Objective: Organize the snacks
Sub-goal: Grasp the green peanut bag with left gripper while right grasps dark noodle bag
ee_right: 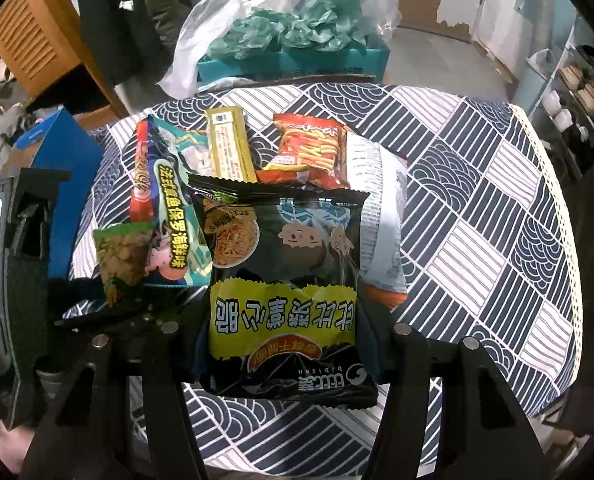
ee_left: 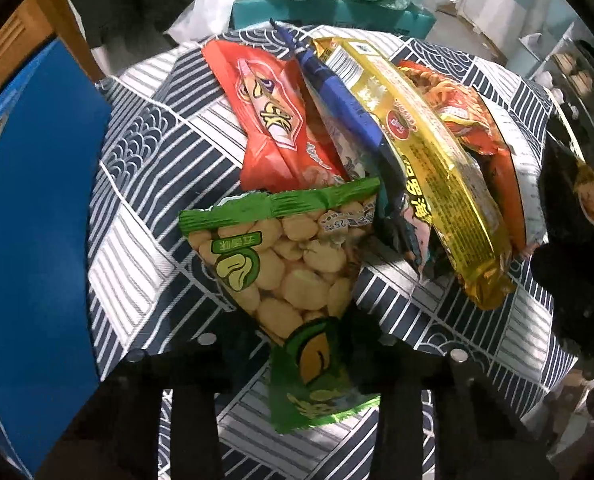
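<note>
A green bean snack packet [ee_left: 293,264] stands upright between the fingers of my left gripper [ee_left: 297,342], which is shut on its lower part. In the right wrist view the same green packet [ee_right: 123,254] shows at the left of the pile. My right gripper [ee_right: 285,328] is shut on a black and yellow noodle-snack packet [ee_right: 285,280], held in front of the pile. Behind lie a red packet [ee_left: 273,120], a blue packet [ee_left: 345,108], a yellow packet [ee_left: 429,152], a teal packet [ee_right: 177,216] and an orange chips packet [ee_right: 309,152].
A navy and white patterned tablecloth [ee_right: 477,200] covers the table, whose edge curves at the right. A blue box [ee_left: 37,220] stands at the left. Beyond the table are a teal box [ee_right: 293,62] under plastic bags, wooden furniture [ee_right: 29,40] and a shelf [ee_right: 569,112].
</note>
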`<action>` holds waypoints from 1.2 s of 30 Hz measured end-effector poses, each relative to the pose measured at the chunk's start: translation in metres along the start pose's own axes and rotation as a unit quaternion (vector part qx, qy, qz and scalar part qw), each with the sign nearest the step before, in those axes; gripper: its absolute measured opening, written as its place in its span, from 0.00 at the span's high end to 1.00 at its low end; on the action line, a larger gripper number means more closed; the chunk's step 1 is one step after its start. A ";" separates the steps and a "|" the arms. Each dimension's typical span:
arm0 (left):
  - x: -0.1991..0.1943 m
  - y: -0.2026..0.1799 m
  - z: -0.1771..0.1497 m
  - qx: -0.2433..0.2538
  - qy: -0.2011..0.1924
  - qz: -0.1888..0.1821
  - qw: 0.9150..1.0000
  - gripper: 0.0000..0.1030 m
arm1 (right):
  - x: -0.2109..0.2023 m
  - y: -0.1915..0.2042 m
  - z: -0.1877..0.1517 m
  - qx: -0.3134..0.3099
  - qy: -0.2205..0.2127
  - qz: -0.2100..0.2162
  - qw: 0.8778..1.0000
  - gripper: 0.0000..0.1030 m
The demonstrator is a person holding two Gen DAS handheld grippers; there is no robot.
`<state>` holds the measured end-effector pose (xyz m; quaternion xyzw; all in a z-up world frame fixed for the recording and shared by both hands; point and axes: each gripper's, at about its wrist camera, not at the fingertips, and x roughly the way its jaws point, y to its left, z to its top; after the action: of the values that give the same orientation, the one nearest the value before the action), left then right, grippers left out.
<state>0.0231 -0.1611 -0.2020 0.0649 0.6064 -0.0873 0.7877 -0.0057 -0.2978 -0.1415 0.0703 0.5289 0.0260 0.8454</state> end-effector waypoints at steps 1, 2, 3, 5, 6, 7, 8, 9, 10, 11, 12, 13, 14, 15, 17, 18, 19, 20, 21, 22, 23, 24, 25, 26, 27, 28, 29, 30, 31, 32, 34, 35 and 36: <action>-0.002 0.000 -0.001 0.003 -0.002 0.001 1.000 0.65 | -0.001 0.002 0.001 -0.003 -0.001 0.001 1.000 0.44; -0.005 0.001 -0.002 0.005 -0.002 0.001 1.000 0.65 | -0.001 0.004 0.001 -0.005 -0.002 0.001 1.000 0.44; -0.008 0.004 -0.003 0.005 -0.002 -0.003 1.000 0.66 | -0.002 0.006 0.001 -0.007 -0.002 0.001 1.000 0.44; -0.015 0.009 -0.004 0.004 -0.004 -0.005 1.000 0.66 | -0.005 0.011 0.002 -0.012 -0.003 0.000 1.000 0.44; -0.020 0.012 -0.005 0.004 -0.007 -0.007 1.000 0.67 | -0.006 0.013 0.003 -0.014 -0.005 0.001 1.000 0.44; -0.024 0.015 -0.005 0.003 -0.011 -0.007 1.000 0.67 | -0.008 0.015 0.004 -0.015 -0.007 0.002 1.000 0.44; -0.028 0.017 -0.006 0.003 -0.015 -0.007 1.000 0.68 | -0.010 0.018 0.005 -0.018 -0.010 0.003 1.000 0.44; -0.031 0.016 -0.004 0.003 -0.018 -0.008 1.000 0.71 | -0.011 0.020 0.005 -0.019 -0.012 0.004 1.000 0.44; -0.035 0.017 -0.004 0.002 -0.022 -0.007 1.000 0.71 | -0.014 0.022 0.006 -0.020 -0.014 0.005 1.000 0.44; -0.038 0.016 -0.006 0.002 -0.025 -0.006 1.000 0.71 | -0.016 0.024 0.006 -0.021 -0.016 0.007 1.000 0.44; -0.041 0.017 -0.005 0.001 -0.032 -0.005 0.999 0.71 | -0.017 0.026 0.007 -0.022 -0.018 0.008 1.000 0.44; -0.045 0.018 -0.007 0.002 -0.037 -0.004 0.999 0.71 | -0.019 0.027 0.007 -0.024 -0.020 0.008 0.999 0.44; -0.048 0.020 -0.006 0.001 -0.042 -0.002 0.999 0.71 | -0.022 0.030 0.008 -0.025 -0.023 0.009 0.999 0.44; -0.050 0.021 -0.005 0.000 -0.045 -0.003 0.999 0.71 | -0.023 0.032 0.008 -0.026 -0.025 0.010 0.999 0.44; -0.055 0.025 -0.007 -0.003 -0.049 -0.007 0.999 0.72 | -0.027 0.036 0.009 -0.029 -0.030 0.012 0.999 0.44; -0.056 0.027 -0.008 -0.005 -0.050 -0.008 0.999 0.72 | -0.029 0.038 0.010 -0.031 -0.031 0.013 0.999 0.44; -0.058 0.029 -0.008 -0.006 -0.051 -0.009 0.999 0.72 | -0.030 0.039 0.010 -0.032 -0.033 0.014 0.999 0.44; -0.060 0.030 -0.008 -0.006 -0.054 -0.009 0.998 0.72 | -0.032 0.041 0.010 -0.033 -0.034 0.015 0.999 0.44; -0.064 0.031 -0.009 -0.006 -0.059 -0.008 0.998 0.72 | -0.033 0.043 0.010 -0.034 -0.036 0.016 0.999 0.44; -0.067 0.032 -0.010 -0.005 -0.064 -0.007 0.998 0.72 | -0.035 0.044 0.010 -0.035 -0.038 0.017 0.999 0.44; -0.071 0.032 -0.010 -0.004 -0.069 -0.007 0.998 0.72 | -0.037 0.045 0.010 -0.036 -0.039 0.018 0.998 0.44; -0.075 0.033 -0.010 -0.002 -0.075 -0.007 0.997 0.72 | -0.039 0.047 0.010 -0.037 -0.041 0.019 0.998 0.44; -0.079 0.033 -0.010 -0.001 -0.080 -0.006 0.997 0.72 | -0.040 0.048 0.011 -0.037 -0.043 0.020 0.998 0.44; -0.083 0.034 -0.010 0.000 -0.085 -0.005 0.996 0.72 | -0.042 0.050 0.011 -0.038 -0.045 0.020 0.998 0.44; -0.087 0.035 -0.010 0.002 -0.091 -0.004 0.996 0.72 | -0.044 0.051 0.012 -0.039 -0.048 0.021 0.998 0.44; -0.090 0.036 -0.009 0.002 -0.096 -0.004 0.995 0.72 | -0.046 0.052 0.012 -0.040 -0.050 0.022 0.998 0.44; -0.093 0.037 -0.009 0.002 -0.099 -0.005 0.995 0.72 | -0.048 0.054 0.012 -0.040 -0.052 0.023 0.998 0.44; -0.097 0.039 -0.009 0.000 -0.103 -0.007 0.995 0.72 | -0.050 0.056 0.013 -0.041 -0.053 0.025 0.997 0.44; -0.099 0.041 -0.009 -0.001 -0.105 -0.008 0.994 0.72 | -0.051 0.057 0.013 -0.041 -0.055 0.026 0.997 0.44; -0.102 0.043 -0.008 -0.003 -0.107 -0.009 0.994 0.72 | -0.053 0.059 0.014 -0.043 -0.057 0.027 0.997 0.44; -0.107 0.047 -0.008 -0.008 -0.110 -0.011 0.994 0.72 | -0.056 0.063 0.015 -0.044 -0.060 0.030 0.997 0.44; -0.109 0.050 -0.008 -0.009 -0.113 -0.012 0.994 0.72 | -0.058 0.065 0.016 -0.046 -0.063 0.032 0.996 0.44; -0.112 0.052 -0.008 -0.011 -0.115 -0.011 0.993 0.72 | -0.060 0.067 0.016 -0.046 -0.064 0.034 0.996 0.44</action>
<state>-0.0008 -0.1019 -0.0959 0.0389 0.5132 -0.0965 0.8519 -0.0153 -0.2403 -0.0714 0.0504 0.4691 0.0743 0.8786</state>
